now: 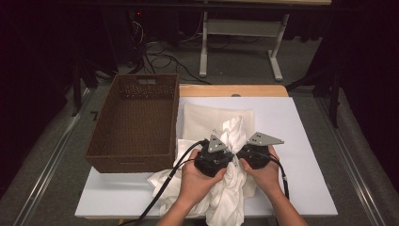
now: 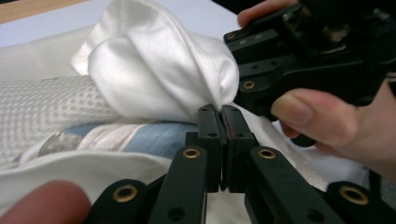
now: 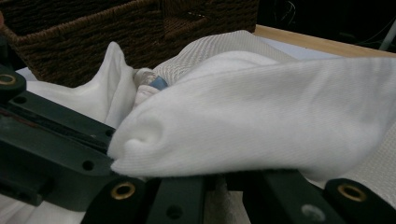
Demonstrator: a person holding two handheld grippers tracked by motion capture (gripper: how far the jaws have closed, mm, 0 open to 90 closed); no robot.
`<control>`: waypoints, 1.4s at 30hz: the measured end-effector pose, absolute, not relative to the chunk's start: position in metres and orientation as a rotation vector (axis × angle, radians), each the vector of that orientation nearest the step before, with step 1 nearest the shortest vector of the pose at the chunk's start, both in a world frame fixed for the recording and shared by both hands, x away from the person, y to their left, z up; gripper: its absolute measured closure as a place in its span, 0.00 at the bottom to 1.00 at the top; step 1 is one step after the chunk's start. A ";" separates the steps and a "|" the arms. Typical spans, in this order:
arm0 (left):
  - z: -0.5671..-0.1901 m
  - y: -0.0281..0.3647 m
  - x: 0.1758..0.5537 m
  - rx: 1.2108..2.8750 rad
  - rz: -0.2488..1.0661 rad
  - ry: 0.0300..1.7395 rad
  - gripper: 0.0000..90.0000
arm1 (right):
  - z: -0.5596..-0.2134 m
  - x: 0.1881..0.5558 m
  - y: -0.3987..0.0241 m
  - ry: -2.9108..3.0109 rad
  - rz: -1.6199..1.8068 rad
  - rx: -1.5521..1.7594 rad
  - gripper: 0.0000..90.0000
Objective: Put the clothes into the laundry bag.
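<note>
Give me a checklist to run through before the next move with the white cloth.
1. Left gripper shut on the white cloth: ok, jaws pinched together at its fold.
2. Right gripper gripping the cloth: cannot tell, fabric covers its jaws.
3. Cloth lifted off the table: not ok, lower part trails on it.
4. Basket ready to take it: ok, nothing visible inside.
5. Folded towel clear of the cloth: not ok, cloth rests on it.

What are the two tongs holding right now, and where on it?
Both tongs, left and right, are shut on the white garment, each pinching a bunched fold near its middle, close beside each other.
</note>
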State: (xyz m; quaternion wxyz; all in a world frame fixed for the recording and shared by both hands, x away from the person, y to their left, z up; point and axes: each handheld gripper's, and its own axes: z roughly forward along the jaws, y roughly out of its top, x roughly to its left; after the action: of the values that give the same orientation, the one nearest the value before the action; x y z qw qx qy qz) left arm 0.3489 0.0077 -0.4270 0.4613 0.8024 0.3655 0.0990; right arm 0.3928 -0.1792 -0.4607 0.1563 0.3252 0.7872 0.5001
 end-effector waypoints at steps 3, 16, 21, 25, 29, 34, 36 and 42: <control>-0.430 0.014 0.345 1.950 0.241 0.921 0.99 | -0.461 0.392 -0.178 2.245 1.420 0.937 0.98; -0.474 0.050 0.322 2.062 0.292 1.052 1.00 | -0.462 0.397 -0.182 2.193 1.369 0.987 0.99; -0.484 0.046 0.329 2.055 0.308 1.110 0.99 | -0.460 0.395 -0.178 2.161 1.352 0.990 0.99; -0.474 0.048 0.329 2.036 0.309 1.083 0.91 | -0.453 0.391 -0.180 2.132 1.403 0.991 0.99; -0.454 0.055 0.332 1.941 0.303 1.069 0.71 | -0.450 0.389 -0.179 2.155 1.442 0.957 0.99; -0.437 0.051 0.342 1.864 0.308 1.059 0.51 | -0.448 0.387 -0.178 2.174 1.469 0.931 0.99; -0.434 0.046 0.348 1.839 0.293 1.060 0.48 | -0.447 0.386 -0.178 2.173 1.481 0.918 0.99; -0.446 0.031 0.353 1.905 0.335 1.049 0.86 | -0.445 0.384 -0.177 2.194 1.499 0.887 0.99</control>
State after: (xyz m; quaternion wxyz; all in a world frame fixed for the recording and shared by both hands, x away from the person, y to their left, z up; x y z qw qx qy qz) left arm 0.3533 0.0307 -0.4460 0.4534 0.7716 0.4250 0.1358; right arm 0.3839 -0.1766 -0.4454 0.1694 0.3120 0.7719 0.5274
